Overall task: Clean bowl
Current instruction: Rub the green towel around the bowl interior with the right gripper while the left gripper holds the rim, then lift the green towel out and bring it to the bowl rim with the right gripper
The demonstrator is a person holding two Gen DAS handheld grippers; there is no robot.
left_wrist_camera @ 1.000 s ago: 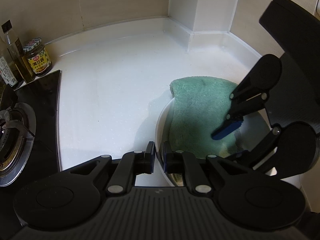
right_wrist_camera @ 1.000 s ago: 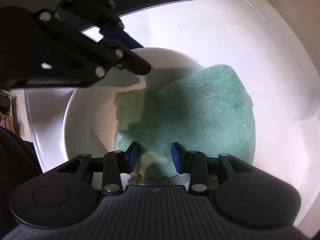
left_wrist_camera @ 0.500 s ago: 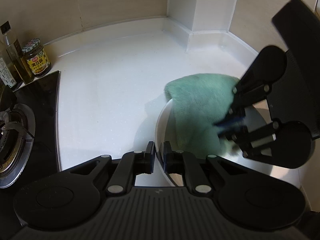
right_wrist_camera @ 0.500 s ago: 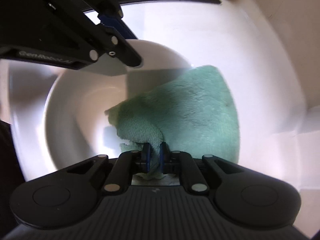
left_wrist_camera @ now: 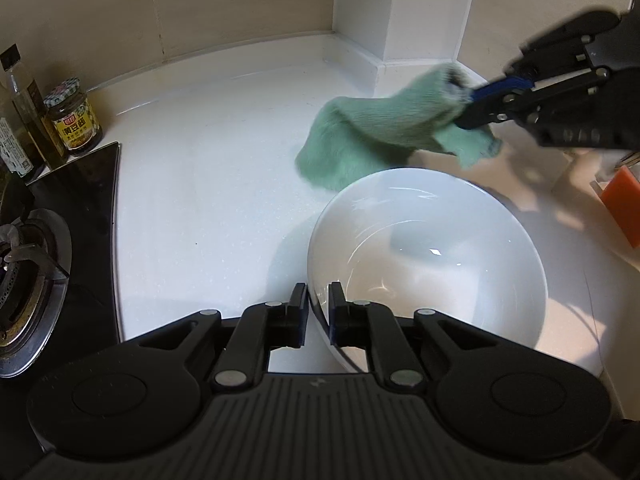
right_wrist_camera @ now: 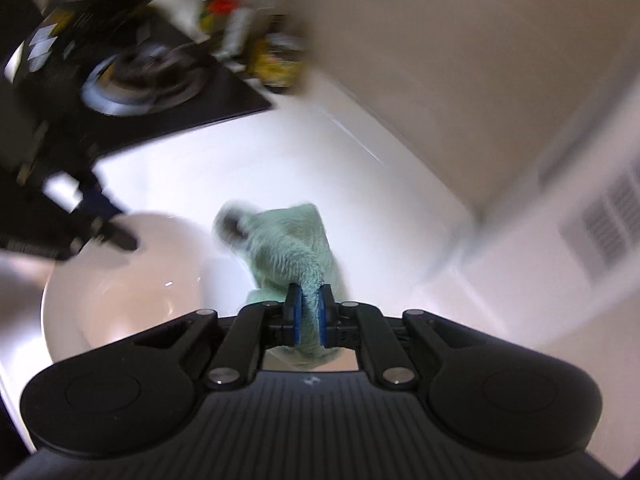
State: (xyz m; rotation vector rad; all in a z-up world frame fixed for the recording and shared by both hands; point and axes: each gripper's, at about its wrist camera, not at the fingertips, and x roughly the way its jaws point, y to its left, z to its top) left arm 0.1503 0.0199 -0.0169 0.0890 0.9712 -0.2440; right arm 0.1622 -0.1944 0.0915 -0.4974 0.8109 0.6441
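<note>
On a white kitchen counter [left_wrist_camera: 192, 184], beside the stove [left_wrist_camera: 36, 280] at its left edge, the left gripper [left_wrist_camera: 318, 312] is pinching the near rim of a white bowl [left_wrist_camera: 424, 256], one finger inside and one outside. Toward the right back corner, the right gripper [right_wrist_camera: 308, 314] is clamping a green cloth [left_wrist_camera: 372, 136], which is hanging clear of the bowl and trailing onto the counter. The thin rim grip risks slipping or tipping the bowl if pressed hard.

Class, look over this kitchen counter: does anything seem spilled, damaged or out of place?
Nothing stands out. The white bowl sits upright, gripped at its rim by the left gripper; the right gripper holds the green cloth lifted clear.
</note>
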